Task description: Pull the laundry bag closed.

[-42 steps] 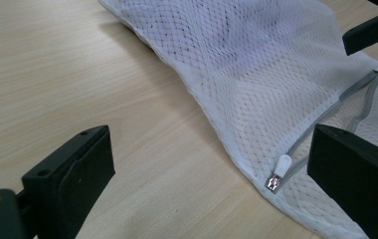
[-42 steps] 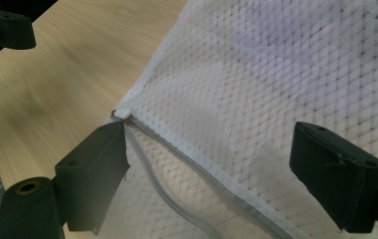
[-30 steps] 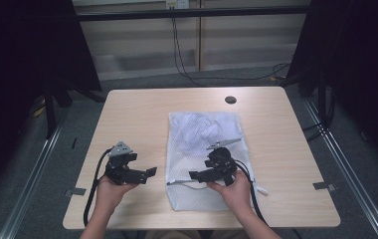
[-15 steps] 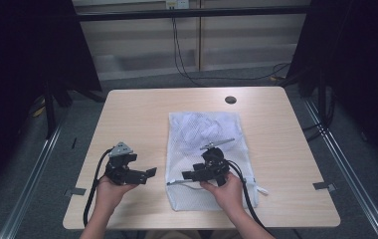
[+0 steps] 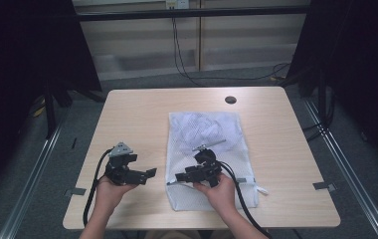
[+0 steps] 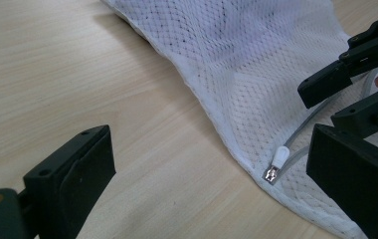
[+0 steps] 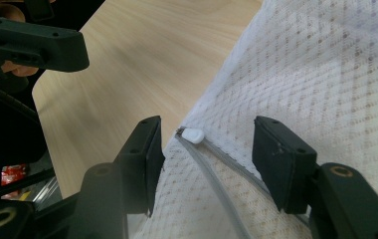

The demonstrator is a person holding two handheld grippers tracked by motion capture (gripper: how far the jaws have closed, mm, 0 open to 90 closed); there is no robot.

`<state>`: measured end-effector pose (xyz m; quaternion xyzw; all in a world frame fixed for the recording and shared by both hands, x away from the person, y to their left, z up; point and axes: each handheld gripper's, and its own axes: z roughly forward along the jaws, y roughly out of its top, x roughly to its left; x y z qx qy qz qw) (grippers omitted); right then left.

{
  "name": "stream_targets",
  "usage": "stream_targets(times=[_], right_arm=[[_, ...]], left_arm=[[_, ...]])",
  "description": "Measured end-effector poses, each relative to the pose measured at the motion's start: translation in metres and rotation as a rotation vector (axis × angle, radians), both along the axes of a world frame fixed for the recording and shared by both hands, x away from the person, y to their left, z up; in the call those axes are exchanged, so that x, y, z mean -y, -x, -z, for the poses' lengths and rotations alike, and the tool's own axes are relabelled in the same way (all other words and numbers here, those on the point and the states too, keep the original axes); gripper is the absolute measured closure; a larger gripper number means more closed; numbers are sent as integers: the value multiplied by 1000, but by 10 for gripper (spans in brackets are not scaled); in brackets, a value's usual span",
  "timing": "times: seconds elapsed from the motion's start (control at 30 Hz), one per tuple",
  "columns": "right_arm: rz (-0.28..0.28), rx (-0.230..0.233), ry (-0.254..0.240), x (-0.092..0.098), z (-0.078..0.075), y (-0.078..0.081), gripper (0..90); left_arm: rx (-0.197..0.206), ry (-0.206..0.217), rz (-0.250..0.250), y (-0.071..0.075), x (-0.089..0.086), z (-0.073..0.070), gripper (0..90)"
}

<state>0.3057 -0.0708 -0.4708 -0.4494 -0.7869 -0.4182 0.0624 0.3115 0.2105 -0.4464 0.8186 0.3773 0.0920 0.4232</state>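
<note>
a white mesh laundry bag lies flat on the light wooden bench, its long sides running from 12 toward 6 o'clock, a little toward 3 o'clock of the bench's middle. something white and bunched shows through the mesh at the bag's 12 o'clock end. the right gripper sits over the bag's 6 to 7 o'clock corner, held in the person's right hand and pointing toward 9 o'clock. in the right gripper view its jaws stand apart, one on each side of the grey zipper and just short of the white zipper pull, which rests at the bag's edge beside the bare wood; the jaws grip nothing. the left gripper is held in the left hand at 9 o'clock of the bag, just off its edge, pointing toward 3 o'clock at the other gripper. in the left gripper view its jaws are also wide apart and empty, with the zipper pull and the bag's hemmed edge lying between them farther off. a dark round disc sits near the bench's 12 o'clock edge.
</note>
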Motion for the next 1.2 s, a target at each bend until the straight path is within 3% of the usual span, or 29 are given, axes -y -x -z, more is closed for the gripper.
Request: stream_targets(times=[0.2, 0.73, 1.2], right_arm=[[-7, -12, 10, -7, 3, -1, 458], [-14, -29, 22, -20, 10, -5, 571], [-31, -77, 23, -31, 16, -7, 669]], left_arm=[[-5, -4, 1, 0, 0, 0, 47], [-8, -2, 2, 0, -3, 0, 53], [-11, -9, 5, -1, -2, 1, 52]])
